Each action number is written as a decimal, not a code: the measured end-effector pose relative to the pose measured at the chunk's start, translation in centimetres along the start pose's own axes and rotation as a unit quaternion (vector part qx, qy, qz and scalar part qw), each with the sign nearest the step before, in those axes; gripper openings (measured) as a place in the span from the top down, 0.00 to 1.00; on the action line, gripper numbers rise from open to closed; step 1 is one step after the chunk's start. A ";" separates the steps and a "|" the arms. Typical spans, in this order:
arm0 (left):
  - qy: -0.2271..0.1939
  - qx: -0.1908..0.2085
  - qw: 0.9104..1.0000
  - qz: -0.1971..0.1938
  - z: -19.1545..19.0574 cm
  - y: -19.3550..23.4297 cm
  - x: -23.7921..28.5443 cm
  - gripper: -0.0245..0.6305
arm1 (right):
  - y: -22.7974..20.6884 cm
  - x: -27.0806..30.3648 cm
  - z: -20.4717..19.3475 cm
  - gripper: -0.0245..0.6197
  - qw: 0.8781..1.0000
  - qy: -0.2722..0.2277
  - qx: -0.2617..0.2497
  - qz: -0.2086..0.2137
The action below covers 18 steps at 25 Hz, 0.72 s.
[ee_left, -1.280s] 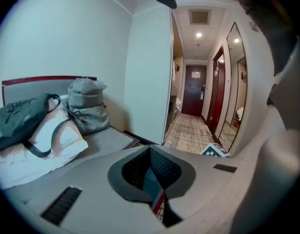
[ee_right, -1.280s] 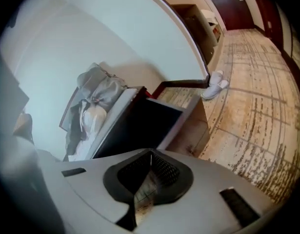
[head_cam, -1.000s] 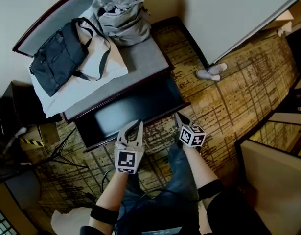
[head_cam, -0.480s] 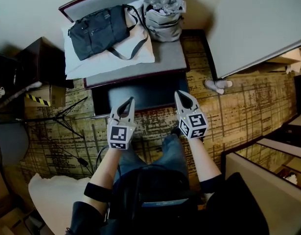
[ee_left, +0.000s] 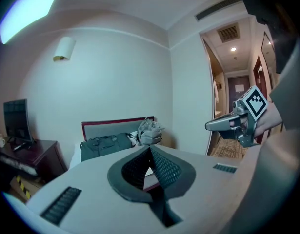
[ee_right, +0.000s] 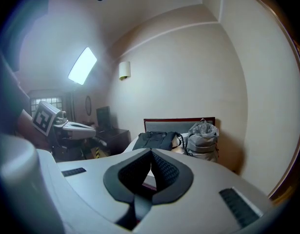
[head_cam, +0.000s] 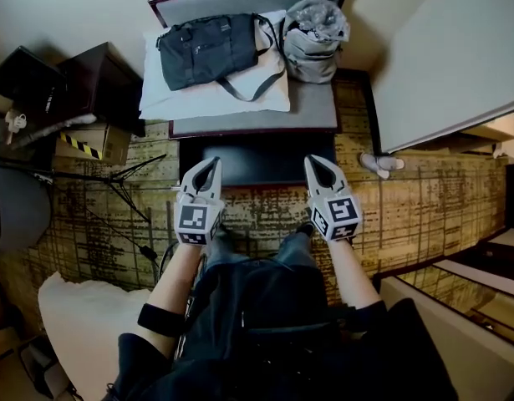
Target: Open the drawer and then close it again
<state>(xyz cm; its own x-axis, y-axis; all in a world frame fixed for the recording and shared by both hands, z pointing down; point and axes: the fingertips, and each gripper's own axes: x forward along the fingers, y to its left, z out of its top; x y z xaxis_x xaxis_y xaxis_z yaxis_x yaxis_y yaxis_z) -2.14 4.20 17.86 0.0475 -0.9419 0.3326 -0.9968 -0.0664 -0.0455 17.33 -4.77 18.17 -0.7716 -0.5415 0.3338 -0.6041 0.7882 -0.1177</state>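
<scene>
The dark drawer (head_cam: 257,158) shows as a glossy black panel under the foot of the grey-topped bed (head_cam: 311,111). Whether it stands out from the frame I cannot tell. My left gripper (head_cam: 208,164) hovers over the drawer's near left corner, shut and empty. The right gripper (head_cam: 314,161) is level with it over the near right corner, also shut with nothing in it. In the left gripper view the closed pads (ee_left: 162,167) point at the bed, and the right gripper (ee_left: 208,126) shows beside them. The right gripper view shows its own pads (ee_right: 162,168) pressed together.
A dark bag (head_cam: 211,50) lies on a white pillow (head_cam: 198,98), with a grey backpack (head_cam: 315,36) beside it. To the left stand a dark cabinet (head_cam: 98,82), a taped cardboard box (head_cam: 94,144) and tripod legs (head_cam: 114,182). A slipper (head_cam: 380,164) lies right of the drawer.
Both grippers have risen from low by the drawer's front edge to a level, side-by-side hold. The right one rolled upright. The bed now sits centred in the head view.
</scene>
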 end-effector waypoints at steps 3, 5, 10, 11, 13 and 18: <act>0.004 -0.007 1.000 0.003 -0.4 1.1 -1.4 0.96 | 1.5 0.4 0.3 0.96 1.000 -0.002 0.012 0.004; 0.004 -0.017 1.000 0.011 -0.9 1.9 -2.2 0.96 | 2.5 0.7 0.3 0.96 1.000 -0.001 0.010 0.011; 0.010 -0.021 1.000 0.016 -1.5 3.0 -2.9 0.96 | 3.8 1.5 0.5 0.96 1.000 0.002 0.005 0.027; 0.011 -0.022 1.000 0.015 -1.5 3.1 -2.8 0.96 | 3.8 1.6 0.5 0.96 1.000 0.002 0.007 0.027; 0.016 -0.022 1.000 0.012 -1.6 3.3 -2.5 0.96 | 3.7 1.9 0.4 0.96 1.000 0.003 0.008 0.026; 0.016 -0.025 1.000 0.006 -1.7 3.2 -2.0 0.96 | 3.5 2.3 0.0 0.96 1.000 0.009 0.013 0.025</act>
<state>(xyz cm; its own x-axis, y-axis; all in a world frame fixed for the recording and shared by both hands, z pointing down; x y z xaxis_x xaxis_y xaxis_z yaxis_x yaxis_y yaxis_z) -5.58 6.42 18.64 0.0335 -0.9313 0.3628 -0.9993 -0.0374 -0.0037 13.41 -3.27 18.53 -0.7978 -0.4959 0.3430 -0.5695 0.8066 -0.1585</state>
